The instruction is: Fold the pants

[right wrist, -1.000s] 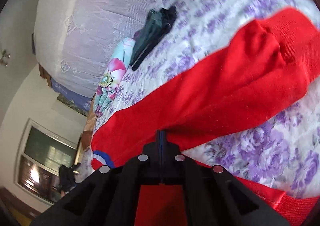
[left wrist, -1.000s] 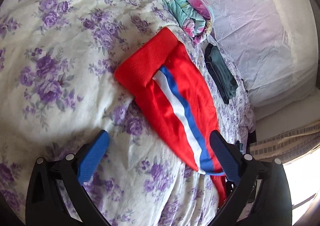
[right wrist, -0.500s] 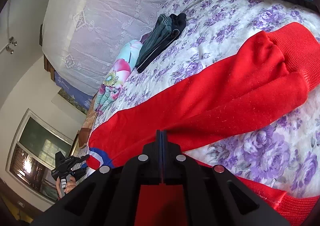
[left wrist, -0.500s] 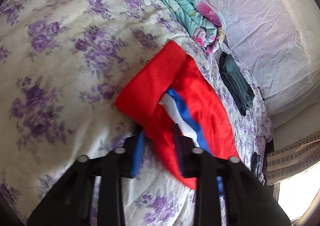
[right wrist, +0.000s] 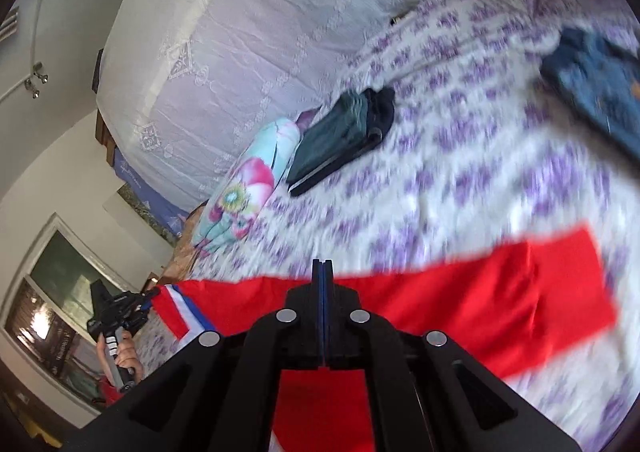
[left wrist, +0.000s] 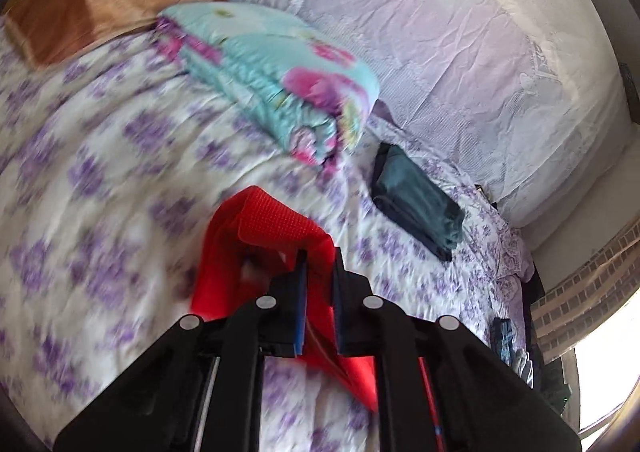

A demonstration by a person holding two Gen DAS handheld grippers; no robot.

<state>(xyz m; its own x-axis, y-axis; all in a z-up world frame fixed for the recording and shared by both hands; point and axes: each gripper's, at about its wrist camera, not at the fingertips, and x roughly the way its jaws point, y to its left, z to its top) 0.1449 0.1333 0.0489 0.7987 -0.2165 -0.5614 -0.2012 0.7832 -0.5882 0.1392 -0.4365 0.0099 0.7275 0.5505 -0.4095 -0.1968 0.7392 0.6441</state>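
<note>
Red pants (right wrist: 480, 304) with a white and blue side stripe (right wrist: 182, 310) hang stretched across the right wrist view above the flowered bedspread (right wrist: 460, 156). My right gripper (right wrist: 322, 268) is shut on their upper edge near the middle. In the left wrist view my left gripper (left wrist: 319, 264) has its jaws closing tight, with red fabric pressed between the blue pads (left wrist: 300, 308). The ribbed cuff (left wrist: 272, 224) droops over the fingertips. The left gripper (right wrist: 148, 296) and the hand (right wrist: 124, 352) holding it show at far left in the right wrist view, at the striped end.
A folded turquoise floral quilt (left wrist: 272, 80) and a folded dark green garment (left wrist: 416, 200) lie near the white lace-covered headboard (left wrist: 440, 32). A brown blanket (left wrist: 100, 8) sits at the far corner. Blue jeans (right wrist: 596, 84) lie at the bed's right side.
My left gripper went from wide open to shut on the pants near the cuff and lifted it off the bed. The right gripper stayed shut and rose, pulling the pants taut.
</note>
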